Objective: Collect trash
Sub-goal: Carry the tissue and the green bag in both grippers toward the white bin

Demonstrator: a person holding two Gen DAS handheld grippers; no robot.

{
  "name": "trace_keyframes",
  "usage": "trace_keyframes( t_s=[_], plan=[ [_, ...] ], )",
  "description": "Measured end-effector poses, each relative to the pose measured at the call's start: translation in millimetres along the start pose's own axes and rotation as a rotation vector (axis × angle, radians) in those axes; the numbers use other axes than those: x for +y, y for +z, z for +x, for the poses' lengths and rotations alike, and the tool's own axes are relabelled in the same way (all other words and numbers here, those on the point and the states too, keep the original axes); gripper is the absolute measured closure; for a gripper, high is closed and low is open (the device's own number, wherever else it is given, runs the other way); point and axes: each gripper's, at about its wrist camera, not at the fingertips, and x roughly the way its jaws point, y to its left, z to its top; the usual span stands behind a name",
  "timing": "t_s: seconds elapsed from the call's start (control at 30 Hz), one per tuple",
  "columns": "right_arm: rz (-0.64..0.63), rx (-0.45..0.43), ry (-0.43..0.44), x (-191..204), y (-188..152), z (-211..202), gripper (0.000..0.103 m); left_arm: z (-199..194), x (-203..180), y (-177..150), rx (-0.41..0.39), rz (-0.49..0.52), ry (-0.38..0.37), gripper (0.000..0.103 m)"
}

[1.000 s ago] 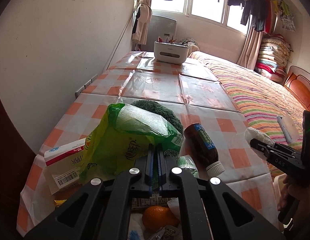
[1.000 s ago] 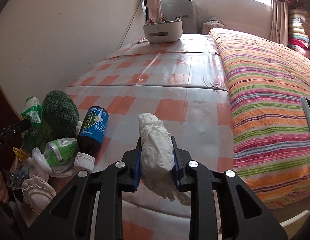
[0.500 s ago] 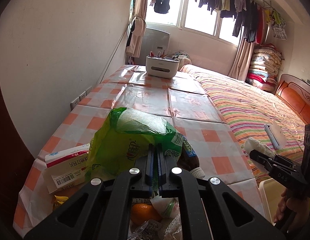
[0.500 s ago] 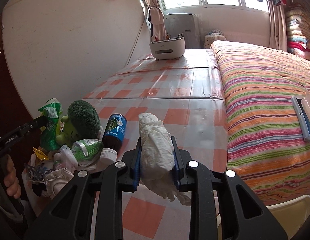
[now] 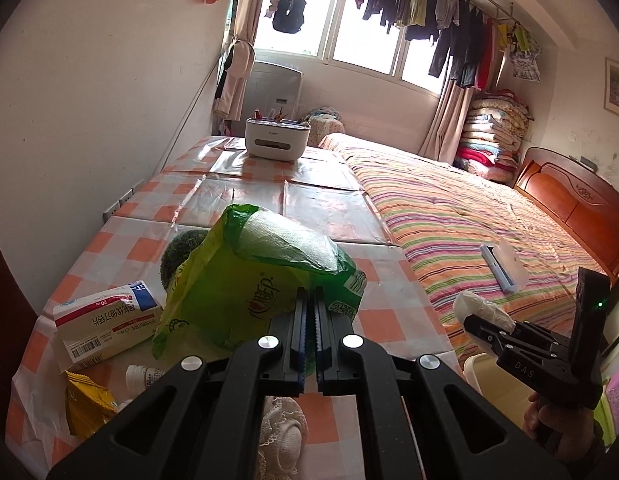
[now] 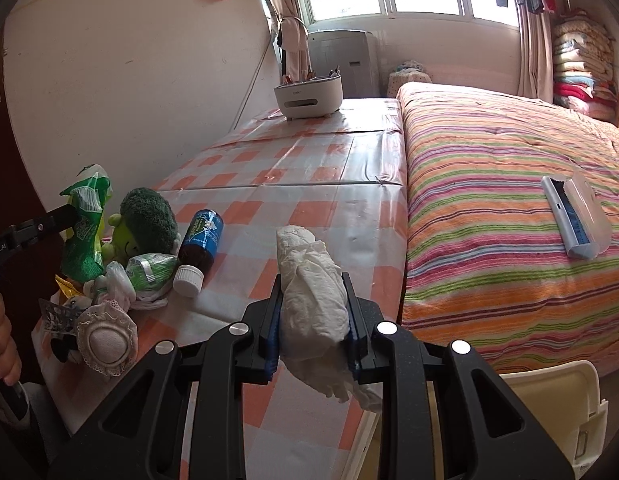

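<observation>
left wrist: left gripper [image 5: 308, 312] jaws pinching green snack bag [image 5: 245, 280], raised off near table [image 5: 317, 196] for binning | right wrist: right gripper [image 6: 313, 300] jaws clamp crumpled tissue [image 6: 311, 296] above white bin [image 6: 549, 400], near right, likely drop spot

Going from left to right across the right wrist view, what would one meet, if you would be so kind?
Green bag held by the left gripper → plush toy → brown bottle → white tissue wad in the right gripper → striped bed → blue and white case.
</observation>
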Motion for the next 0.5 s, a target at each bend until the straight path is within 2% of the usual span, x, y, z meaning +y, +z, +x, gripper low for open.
trace_keyframes(
  t_s=[0.3,0.5],
  plan=[
    [0.017,-0.028,-0.018,-10,-6,-20,0.078,-10,-28,0,-0.033,0.01,-0.067,0.1],
    [0.025,-0.036,-0.013,-11,-8,-26,0.078,-14,-39,0,-0.043,0.051,-0.073,0.102]
  ],
)
